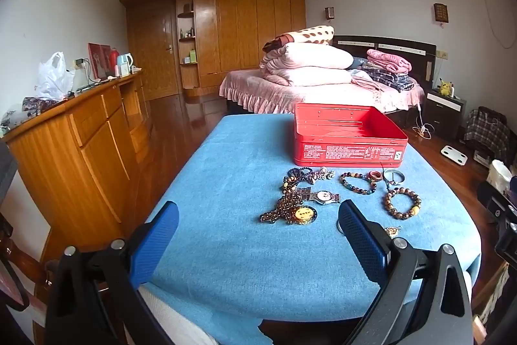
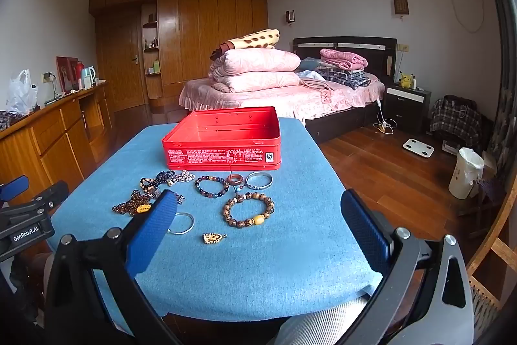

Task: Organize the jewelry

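An open red tin box [image 1: 349, 147] [image 2: 223, 156] stands empty at the far side of the blue-covered table [image 1: 226, 183] [image 2: 290, 248]. In front of it lie several pieces of jewelry: a brown bead bracelet with a yellow bead [image 1: 402, 203] [image 2: 248, 210], a dark bead bracelet [image 1: 358, 182] [image 2: 211, 186], a silver bangle [image 1: 394, 176] [image 2: 258, 181], a wristwatch [image 1: 323, 197], a bead necklace with a gold pendant [image 1: 297, 213] [image 2: 135, 204], a thin silver ring [image 2: 181, 223] and a small gold pendant [image 2: 213, 237]. My left gripper [image 1: 258, 222] and right gripper [image 2: 258, 215] hover open and hold nothing, near the table's front edge.
A wooden sideboard [image 1: 80, 131] runs along the left wall. Behind the table is a bed [image 2: 290, 92] piled with folded quilts. A white bin [image 2: 465, 172] and a scale [image 2: 418, 147] sit on the wood floor at right.
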`<state>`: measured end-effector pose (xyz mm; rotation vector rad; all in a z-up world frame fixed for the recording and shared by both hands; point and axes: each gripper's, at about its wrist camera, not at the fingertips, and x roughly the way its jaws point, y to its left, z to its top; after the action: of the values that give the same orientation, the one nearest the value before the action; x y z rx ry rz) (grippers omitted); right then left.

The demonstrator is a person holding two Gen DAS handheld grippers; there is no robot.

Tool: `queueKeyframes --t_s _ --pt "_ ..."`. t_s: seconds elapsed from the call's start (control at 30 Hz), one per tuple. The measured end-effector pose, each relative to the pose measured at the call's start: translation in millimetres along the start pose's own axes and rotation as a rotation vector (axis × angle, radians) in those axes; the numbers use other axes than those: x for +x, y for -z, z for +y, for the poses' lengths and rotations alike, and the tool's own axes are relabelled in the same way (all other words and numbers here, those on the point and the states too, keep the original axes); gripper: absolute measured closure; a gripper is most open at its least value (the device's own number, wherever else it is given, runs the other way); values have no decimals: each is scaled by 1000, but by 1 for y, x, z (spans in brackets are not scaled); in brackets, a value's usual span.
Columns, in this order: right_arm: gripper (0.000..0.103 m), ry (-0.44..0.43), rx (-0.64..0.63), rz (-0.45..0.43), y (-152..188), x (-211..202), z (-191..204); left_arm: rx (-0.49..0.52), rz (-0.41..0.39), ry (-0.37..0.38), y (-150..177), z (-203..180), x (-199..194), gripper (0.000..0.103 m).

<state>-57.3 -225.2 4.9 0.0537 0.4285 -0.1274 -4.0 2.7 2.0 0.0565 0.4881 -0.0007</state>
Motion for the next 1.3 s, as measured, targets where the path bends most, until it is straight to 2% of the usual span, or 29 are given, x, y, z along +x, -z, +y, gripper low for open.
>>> queueKeyframes --t_s 1.3 --pt "5 -3 -2 -7 -3 -10 7 4 -16 2 -5 -1 -6 6"
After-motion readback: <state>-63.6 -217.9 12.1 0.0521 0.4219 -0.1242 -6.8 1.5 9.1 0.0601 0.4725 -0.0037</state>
